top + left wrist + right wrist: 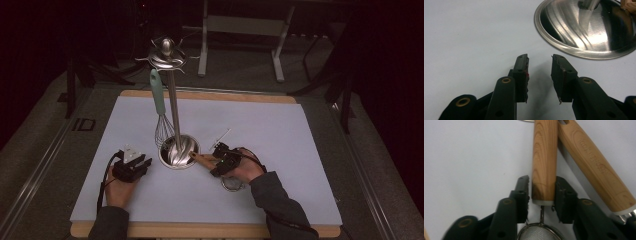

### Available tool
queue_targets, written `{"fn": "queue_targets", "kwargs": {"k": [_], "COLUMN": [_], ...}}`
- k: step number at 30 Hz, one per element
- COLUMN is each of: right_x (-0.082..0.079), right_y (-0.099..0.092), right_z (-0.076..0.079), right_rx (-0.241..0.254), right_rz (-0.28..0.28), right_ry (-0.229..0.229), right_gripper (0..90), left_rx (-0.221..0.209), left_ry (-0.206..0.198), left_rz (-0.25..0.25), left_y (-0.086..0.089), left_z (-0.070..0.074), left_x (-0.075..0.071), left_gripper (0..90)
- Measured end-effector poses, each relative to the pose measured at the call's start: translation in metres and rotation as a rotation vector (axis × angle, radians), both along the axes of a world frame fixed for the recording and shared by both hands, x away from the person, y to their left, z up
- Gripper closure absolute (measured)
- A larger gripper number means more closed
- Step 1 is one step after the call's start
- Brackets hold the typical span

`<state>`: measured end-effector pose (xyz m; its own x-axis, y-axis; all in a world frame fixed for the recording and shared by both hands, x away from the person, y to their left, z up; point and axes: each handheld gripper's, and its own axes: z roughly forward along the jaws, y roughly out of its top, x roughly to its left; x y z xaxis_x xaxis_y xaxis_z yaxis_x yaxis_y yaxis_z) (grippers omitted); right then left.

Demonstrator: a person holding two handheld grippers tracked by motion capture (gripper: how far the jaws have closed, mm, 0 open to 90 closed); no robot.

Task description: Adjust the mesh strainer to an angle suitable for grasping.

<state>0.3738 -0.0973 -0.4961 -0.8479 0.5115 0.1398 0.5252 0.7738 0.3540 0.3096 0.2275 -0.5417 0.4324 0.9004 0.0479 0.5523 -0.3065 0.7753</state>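
Right gripper point(216, 159) sits just right of the round steel base point(178, 151) of the tall steel utensil stand point(172, 95), right hand point(248, 167) wrapped around it from the near-right, forearm in a dark sleeve coming in diagonally from bottom right, gripper aimed up-left toward the base. In the right gripper view its black fingers point(522, 192) bracket the lower end of a light wooden handle w/ white ferrule point(544, 162), belonging to a small wire-mesh strainer point(539, 232) whose mesh bowl sits between the gripper arms; right pad touches the wood, left pad looks a sliver off, so grip is loose or partial, can't tell if fully clamped. A 2nd wooden handle w/ embossed lettering point(596, 167) lies just beside it on the white worktop point(280, 135). Left gripper point(132, 167) rests on the worktop left of the base, left hand point(120, 189) behind it, wrist low, forearm straight in from bottom edge; fingers point(521, 72) released, spread apart, nothing between, pointing toward the base rim. Wire whisk w/ mint-green handle point(159, 107) hangs from the stand's top hooks.
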Motion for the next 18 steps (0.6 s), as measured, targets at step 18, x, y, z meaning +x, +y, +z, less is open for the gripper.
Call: {"fn": "queue_targets", "kwargs": {"k": [18], "right_x": [-0.01], "right_y": [-0.006], "right_z": [0.026], "right_rx": [0.146], "right_rz": [-0.037], "right_ry": [-0.104], "right_gripper": [71.0], "left_rx": [-0.003], "left_ry": [-0.004], "left_rz": [0.001], "left_y": [0.0], "left_z": [0.0], "left_x": [0.0], "left_gripper": [66.5]}}
